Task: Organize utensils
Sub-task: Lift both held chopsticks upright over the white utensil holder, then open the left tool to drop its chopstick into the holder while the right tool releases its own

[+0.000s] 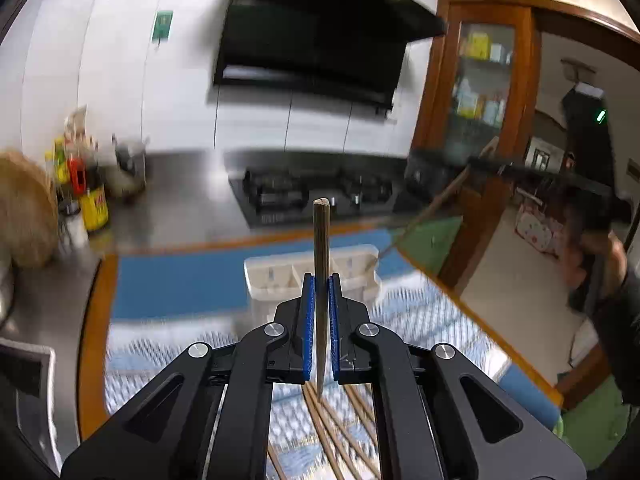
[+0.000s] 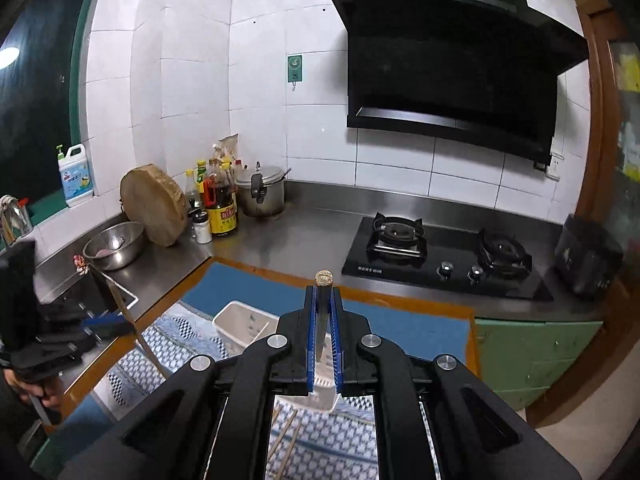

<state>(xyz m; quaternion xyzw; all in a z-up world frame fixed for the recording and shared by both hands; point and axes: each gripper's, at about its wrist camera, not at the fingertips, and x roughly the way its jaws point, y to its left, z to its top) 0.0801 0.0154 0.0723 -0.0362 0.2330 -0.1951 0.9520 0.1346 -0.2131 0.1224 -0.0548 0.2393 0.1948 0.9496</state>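
My left gripper (image 1: 321, 280) is shut on a wooden chopstick (image 1: 321, 272) that stands upright between the blue pads. Several more chopsticks (image 1: 340, 432) lie on the checked cloth below it. A white divided utensil holder (image 1: 348, 268) stands just beyond. My right gripper (image 2: 323, 292) is shut on another chopstick (image 2: 322, 312), held upright above the white holder (image 2: 244, 326). The left gripper with its chopstick (image 2: 136, 328) shows at the left of the right wrist view. The right gripper's chopstick (image 1: 424, 216) shows slanted at the right of the left wrist view.
A gas hob (image 2: 444, 260) sits on the steel counter. Sauce bottles (image 2: 220, 204), a round chopping board (image 2: 154, 204), a pot (image 2: 262, 192) and a steel bowl (image 2: 114, 244) stand at the back left. A blue mat (image 2: 384, 324) lies under the checked cloth (image 2: 332, 436).
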